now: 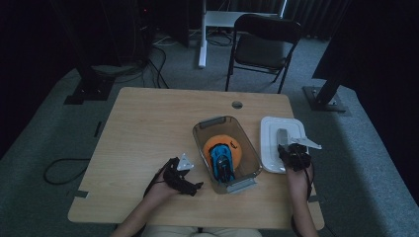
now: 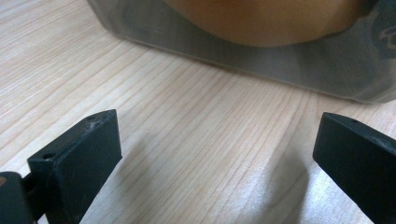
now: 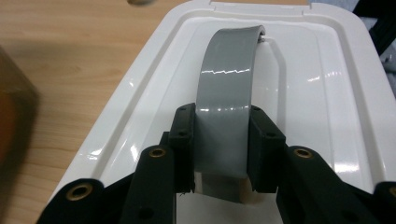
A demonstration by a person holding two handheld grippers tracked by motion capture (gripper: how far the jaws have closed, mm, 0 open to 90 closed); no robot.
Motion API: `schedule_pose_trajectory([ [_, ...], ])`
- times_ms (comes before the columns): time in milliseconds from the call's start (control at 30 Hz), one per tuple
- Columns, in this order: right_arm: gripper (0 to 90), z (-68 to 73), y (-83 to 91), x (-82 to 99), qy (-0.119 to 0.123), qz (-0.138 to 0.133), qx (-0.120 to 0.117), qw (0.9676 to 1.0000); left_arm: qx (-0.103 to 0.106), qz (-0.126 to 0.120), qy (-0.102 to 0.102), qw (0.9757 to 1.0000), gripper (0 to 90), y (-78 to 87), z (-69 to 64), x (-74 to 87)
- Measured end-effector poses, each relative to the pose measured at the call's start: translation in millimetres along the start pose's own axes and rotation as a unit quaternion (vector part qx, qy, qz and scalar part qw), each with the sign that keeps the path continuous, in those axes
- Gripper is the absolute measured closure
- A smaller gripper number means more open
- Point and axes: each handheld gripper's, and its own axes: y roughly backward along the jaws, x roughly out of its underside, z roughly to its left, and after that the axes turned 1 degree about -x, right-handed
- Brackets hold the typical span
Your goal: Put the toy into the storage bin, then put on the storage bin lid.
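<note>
Grey handle on the white lid, near the table's right edge, is pinched by your right gripper. Lift it straight and level over the clear bin; your left gripper sits spread, holding 0 things.

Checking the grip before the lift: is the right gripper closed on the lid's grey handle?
Yes, the right gripper pinches the grey handle of the white lid.

One counter carried one clear bin, one white lid with one grey handle, one orange ball, one blue toy car; one chair stood far
</note>
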Motion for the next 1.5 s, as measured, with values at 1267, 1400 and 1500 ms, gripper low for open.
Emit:
schedule_pose_trajectory([
  [1267,67.3,91.6,83.3,-45.3,0.07,-0.077,-0.169,0.9801,-0.01,-0.007,0.017,0.9998,1.9,4.7,5.5,7.5],
  [1400,67.4,108.4,78.4,-44.7,0.08,-0.07,-0.189,0.9762,-0.011,-0.006,0.016,0.9998,1.9,4.9,5.8,8.0],
  [1500,67.3,118.0,75.3,-44.4,0.084,-0.065,-0.2,0.9741,-0.012,-0.007,0.018,0.9997,1.9,5.3,6.3,7.9],
])
